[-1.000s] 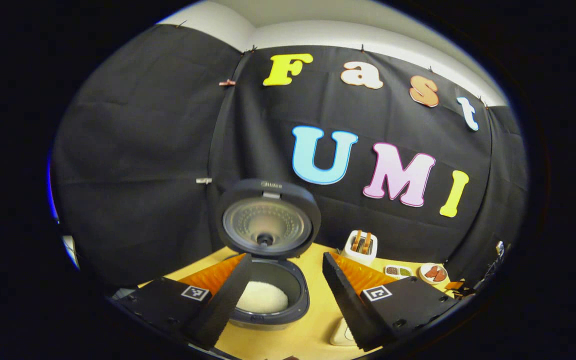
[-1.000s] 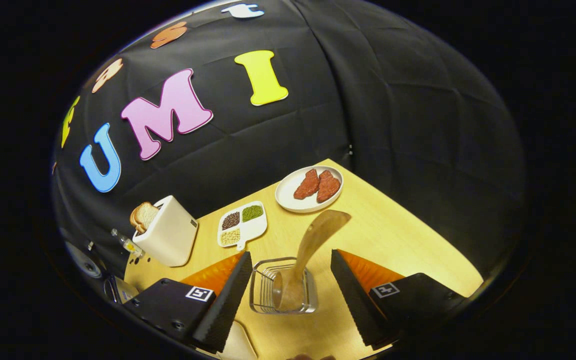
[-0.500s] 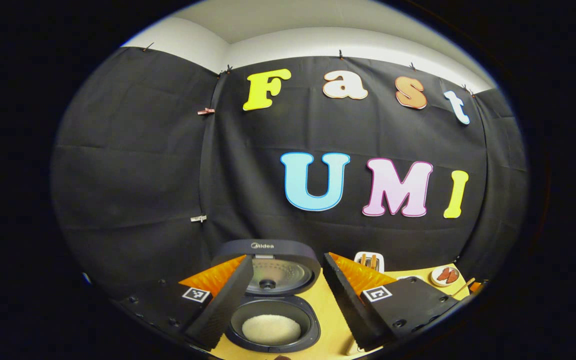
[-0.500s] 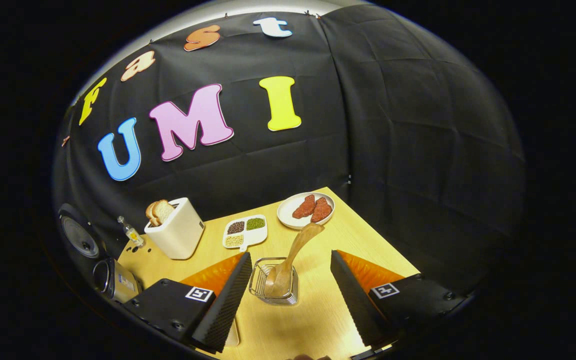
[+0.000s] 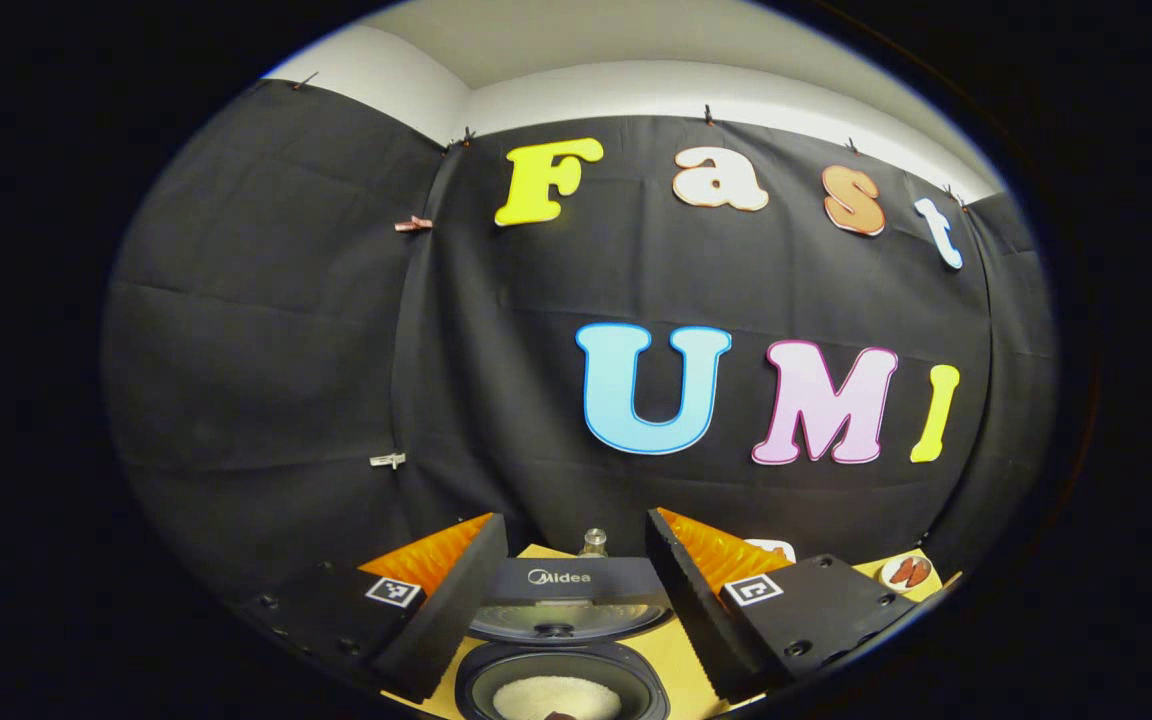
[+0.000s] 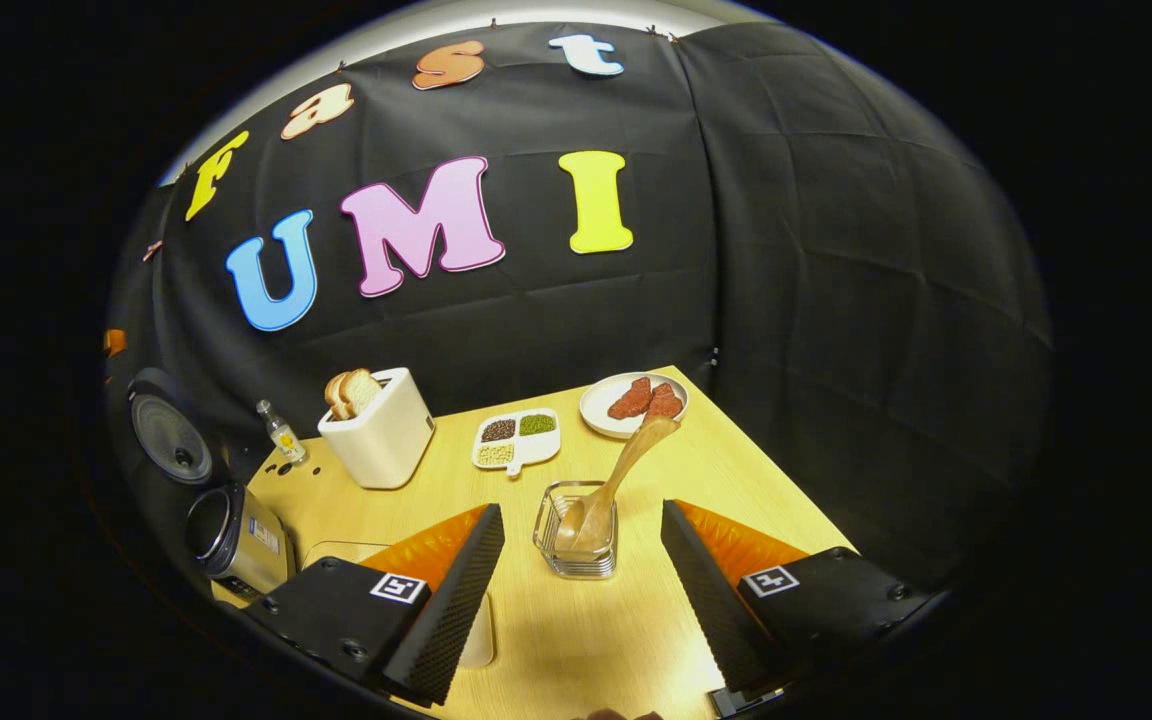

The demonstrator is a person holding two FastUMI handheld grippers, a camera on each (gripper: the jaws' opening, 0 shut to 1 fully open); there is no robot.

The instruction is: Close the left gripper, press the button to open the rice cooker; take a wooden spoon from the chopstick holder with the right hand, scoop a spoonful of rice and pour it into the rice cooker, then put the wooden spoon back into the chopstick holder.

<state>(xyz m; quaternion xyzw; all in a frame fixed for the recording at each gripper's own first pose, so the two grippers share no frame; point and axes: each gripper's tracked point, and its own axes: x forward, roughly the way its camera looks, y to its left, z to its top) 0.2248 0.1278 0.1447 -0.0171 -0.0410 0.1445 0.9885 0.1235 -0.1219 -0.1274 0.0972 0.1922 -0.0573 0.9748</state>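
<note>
Both grippers, left [image 5: 576,600] and right [image 6: 581,590], gape empty. Light wooden spoon [image 6: 621,475] leans in clear glass chopstick holder [image 6: 576,530]; dark rice cooker [image 5: 561,660] lid up, white toaster [image 6: 381,435] and meat plate [image 6: 626,405] behind.

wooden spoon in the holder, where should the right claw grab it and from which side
Grip the wooden spoon on the bare stretch of shaft above the rim of the clear chopstick holder. It leans up and away toward the plate, so come from above and the near side, the open right claw straddling the slim shaft across its width.
</note>
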